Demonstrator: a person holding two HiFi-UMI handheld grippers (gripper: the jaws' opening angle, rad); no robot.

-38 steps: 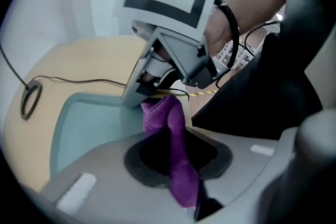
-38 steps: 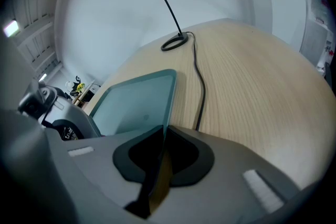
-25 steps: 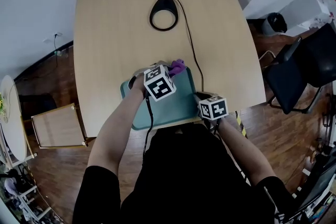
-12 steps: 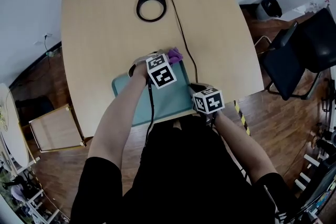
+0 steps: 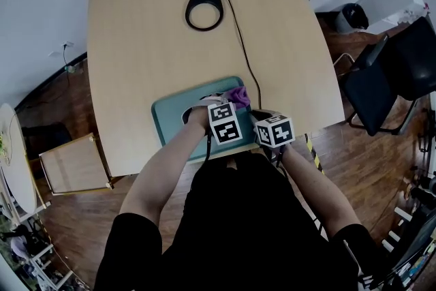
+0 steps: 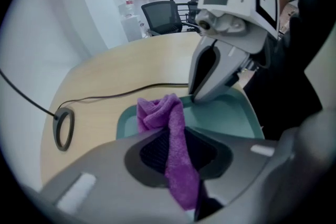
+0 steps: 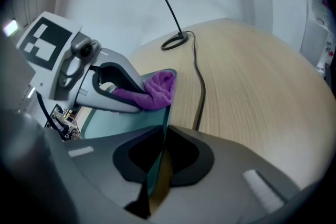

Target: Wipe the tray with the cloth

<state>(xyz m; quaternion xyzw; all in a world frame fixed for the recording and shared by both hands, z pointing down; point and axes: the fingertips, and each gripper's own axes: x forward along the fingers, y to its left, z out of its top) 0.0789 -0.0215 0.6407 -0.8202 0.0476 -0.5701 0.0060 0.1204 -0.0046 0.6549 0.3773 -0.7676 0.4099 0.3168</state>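
Roughly, reading across the head view.

Leftmost is the tray (image 5: 174, 114), teal, with its long axis running side to side across the table (image 5: 136, 44). Most of its bare floor lies off to the left of the left gripper (image 6: 176, 136).

That gripper's jaws are pressed together on the cloth (image 6: 157, 112). A purple strip is pinched between the pads, and the loose bunch hangs just past the tips. The bunch sits over the tray's far right corner; we cannot tell whether it bears on the floor.

Just right of it is the right gripper (image 7: 164, 136), jaws clamped on the tray's right-hand rim, the thin edge running straight between them. We judge it the anchor.

The left hand carries the cloth, so it does the work. Our reading is that the coming stroke wants to go leftward from the tool, along the long axis, away from the pinned rim.
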